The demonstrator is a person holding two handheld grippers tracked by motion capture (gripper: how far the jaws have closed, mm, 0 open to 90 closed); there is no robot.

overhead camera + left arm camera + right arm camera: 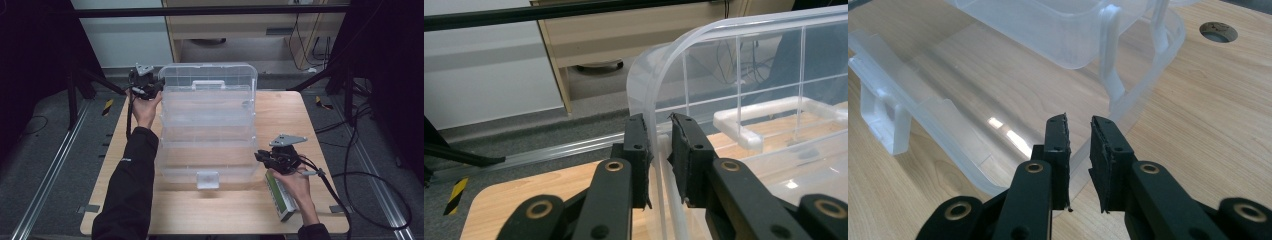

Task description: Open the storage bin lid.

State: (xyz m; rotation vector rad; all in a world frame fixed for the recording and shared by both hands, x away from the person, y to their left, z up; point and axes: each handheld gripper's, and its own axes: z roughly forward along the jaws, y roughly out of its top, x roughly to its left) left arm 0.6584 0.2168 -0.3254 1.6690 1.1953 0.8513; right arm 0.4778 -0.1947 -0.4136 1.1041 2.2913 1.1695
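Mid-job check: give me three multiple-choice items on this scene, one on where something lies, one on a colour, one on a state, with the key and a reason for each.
1. Where does the green and white box lie?
A. inside the clear bin
B. on the table by the right hand
C. on the floor

2. What colour is the latch on the near edge of the clear storage box?
A. red
B. black
C. white

3. How does the box's lid stand?
A. raised open
B. shut flat
C. taken off, on the floor

Key: 1 B, it lies on the wood under the right hand. 2 C, it shows white against the clear wall. 3 A, the lid stands up at the far side with the left gripper astride its rim.
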